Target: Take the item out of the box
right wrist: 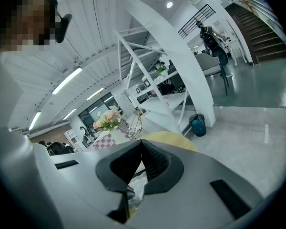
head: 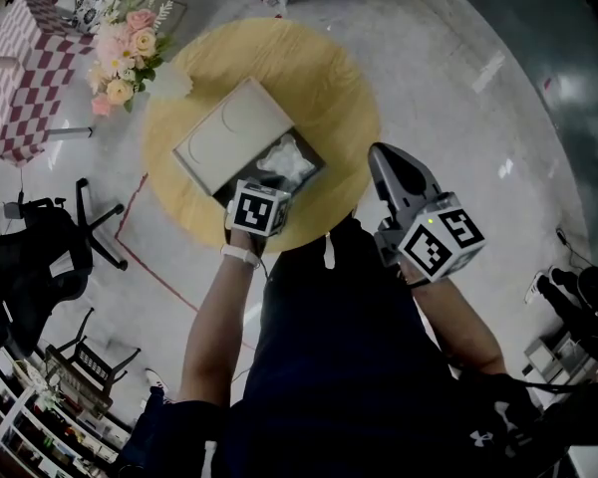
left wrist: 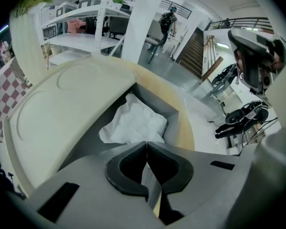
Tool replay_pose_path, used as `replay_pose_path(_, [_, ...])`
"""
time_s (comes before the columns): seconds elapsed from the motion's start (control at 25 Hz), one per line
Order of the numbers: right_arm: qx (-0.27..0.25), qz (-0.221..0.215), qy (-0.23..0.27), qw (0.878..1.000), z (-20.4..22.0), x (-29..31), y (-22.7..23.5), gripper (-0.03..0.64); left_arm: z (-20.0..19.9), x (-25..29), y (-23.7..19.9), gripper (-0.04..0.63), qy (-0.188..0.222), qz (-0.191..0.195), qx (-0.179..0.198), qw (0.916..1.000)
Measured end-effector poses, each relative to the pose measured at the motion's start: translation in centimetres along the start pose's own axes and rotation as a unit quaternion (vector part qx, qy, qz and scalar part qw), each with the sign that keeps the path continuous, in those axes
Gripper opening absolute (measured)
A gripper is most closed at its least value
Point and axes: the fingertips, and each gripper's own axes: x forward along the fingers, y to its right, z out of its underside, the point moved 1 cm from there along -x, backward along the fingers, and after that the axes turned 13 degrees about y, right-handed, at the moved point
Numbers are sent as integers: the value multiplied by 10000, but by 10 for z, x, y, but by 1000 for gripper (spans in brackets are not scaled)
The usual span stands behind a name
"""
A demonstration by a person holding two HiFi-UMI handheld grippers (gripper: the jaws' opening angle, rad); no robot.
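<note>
An open dark grey box point(head: 317, 161) rests on a round wooden table point(head: 329, 78). Its cream lid point(head: 231, 130) lies slid off toward the far left. Inside the box is a crumpled white wrapped item point(head: 285, 159), which the left gripper view shows as white wrapping point(left wrist: 133, 123) just ahead of the jaws. My left gripper point(left wrist: 147, 147) is shut and empty, held over the box's near edge; its marker cube point(head: 258, 209) hides its tips from the head view. My right gripper point(head: 379, 154) is shut too, off the table's right edge and raised clear of the box.
A bunch of pink and yellow flowers point(head: 123, 53) stands at the table's far left edge. A checkered table point(head: 25, 68) and a black office chair point(head: 40, 247) are on the left. Shelving point(head: 40, 406) is at the bottom left. Grey floor surrounds the table.
</note>
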Motion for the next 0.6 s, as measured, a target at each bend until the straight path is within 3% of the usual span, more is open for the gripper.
replay_pose_path(0.6, [-16, -156, 65, 9999, 4, -22, -21, 12, -8, -35, 9, 18, 672, -163, -160, 9975])
